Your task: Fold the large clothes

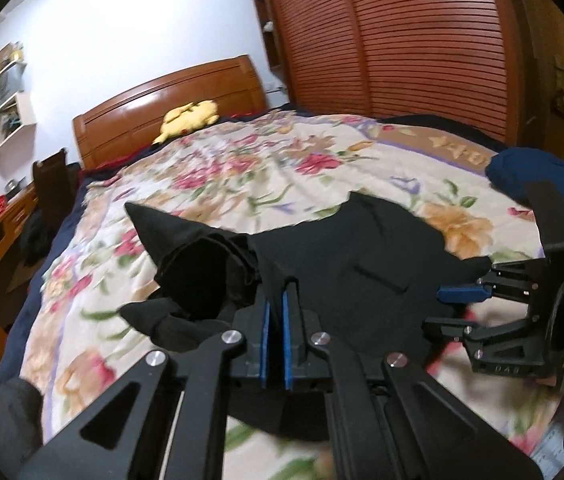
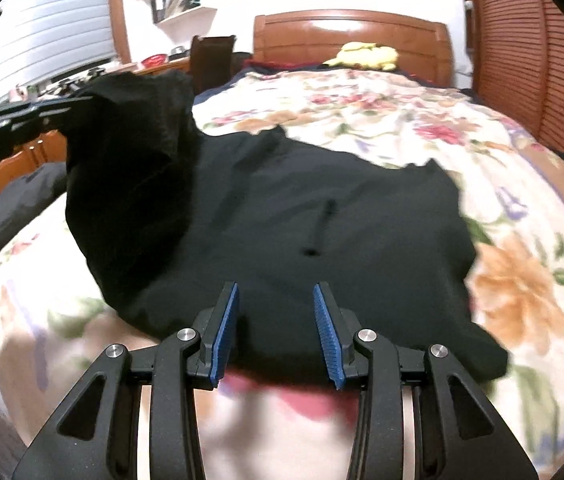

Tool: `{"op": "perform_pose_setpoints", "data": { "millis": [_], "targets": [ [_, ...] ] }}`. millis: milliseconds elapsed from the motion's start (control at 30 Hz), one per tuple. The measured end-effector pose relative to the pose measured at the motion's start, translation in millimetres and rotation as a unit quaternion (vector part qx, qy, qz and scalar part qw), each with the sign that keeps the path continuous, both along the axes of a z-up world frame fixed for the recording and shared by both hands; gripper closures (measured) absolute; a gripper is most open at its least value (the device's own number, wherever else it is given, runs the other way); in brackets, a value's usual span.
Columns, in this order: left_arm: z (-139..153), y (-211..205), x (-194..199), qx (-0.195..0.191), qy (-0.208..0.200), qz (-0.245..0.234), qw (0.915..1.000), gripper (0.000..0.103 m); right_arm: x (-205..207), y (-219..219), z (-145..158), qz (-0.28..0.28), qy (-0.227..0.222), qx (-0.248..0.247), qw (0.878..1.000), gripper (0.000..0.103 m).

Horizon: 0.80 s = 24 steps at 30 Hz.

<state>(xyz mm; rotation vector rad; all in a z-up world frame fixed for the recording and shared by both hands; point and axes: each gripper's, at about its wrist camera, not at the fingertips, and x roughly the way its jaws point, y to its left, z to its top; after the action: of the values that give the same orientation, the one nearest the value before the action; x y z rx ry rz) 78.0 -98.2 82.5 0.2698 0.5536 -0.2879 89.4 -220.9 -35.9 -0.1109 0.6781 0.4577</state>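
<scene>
Floral bedspread, left gripper lifting black garment, jaws closed

- Both views are evenly lit by soft indoor light, with a slightly cool cast on the pale wall.
- The glossy reddish-brown wooden headboard carries a broad white sheen.
- The black fabric garment reads almost featureless, its folds lost in darkness.
- Motion blur smears the cream floral-printed bedspread, worst nearest the lens.
- Fisheye bending curves the brown slatted wooden wardrobe doors; dark vignetting fills the corners.
</scene>
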Motion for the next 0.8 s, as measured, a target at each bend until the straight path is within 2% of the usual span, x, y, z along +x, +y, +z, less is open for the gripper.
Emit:
{"op": "perform_pose_setpoints", "data": {
  "millis": [300, 367, 533, 700, 800],
  "targets": [
    [3.5, -88.0, 10.8, -0.002, 0.023, -0.078, 0.9967, 0.103, -8.7, -59.7, 4.8, -0.054, -0.003, 0.018, 0.998, 0.065],
    [0.0, -95.1, 7.7, -0.009, 0.03, -0.088, 0.9957, 0.103, -9.5, -69.1, 4.6, -0.064, -0.002, 0.023, 0.998, 0.065],
    [-11.8, -88.3, 6.2, -0.021, 0.045, -0.067, 0.9965, 0.102, -10.6, -78.3, 4.0, -0.076, 0.0, 0.034, 0.997, 0.065],
    [-5.7, -58.6, -5.6, -0.073, 0.055, -0.068, 0.9935, 0.093, -10.5, -76.0, 4.2, -0.075, -0.003, 0.034, 0.997, 0.065],
    [2.2, -44.9, -21.1, -0.083, 0.041, -0.07, 0.9933, 0.087, -8.3, -69.8, 6.1, -0.076, -0.007, 0.036, 0.996, 0.065]
  ]
}}
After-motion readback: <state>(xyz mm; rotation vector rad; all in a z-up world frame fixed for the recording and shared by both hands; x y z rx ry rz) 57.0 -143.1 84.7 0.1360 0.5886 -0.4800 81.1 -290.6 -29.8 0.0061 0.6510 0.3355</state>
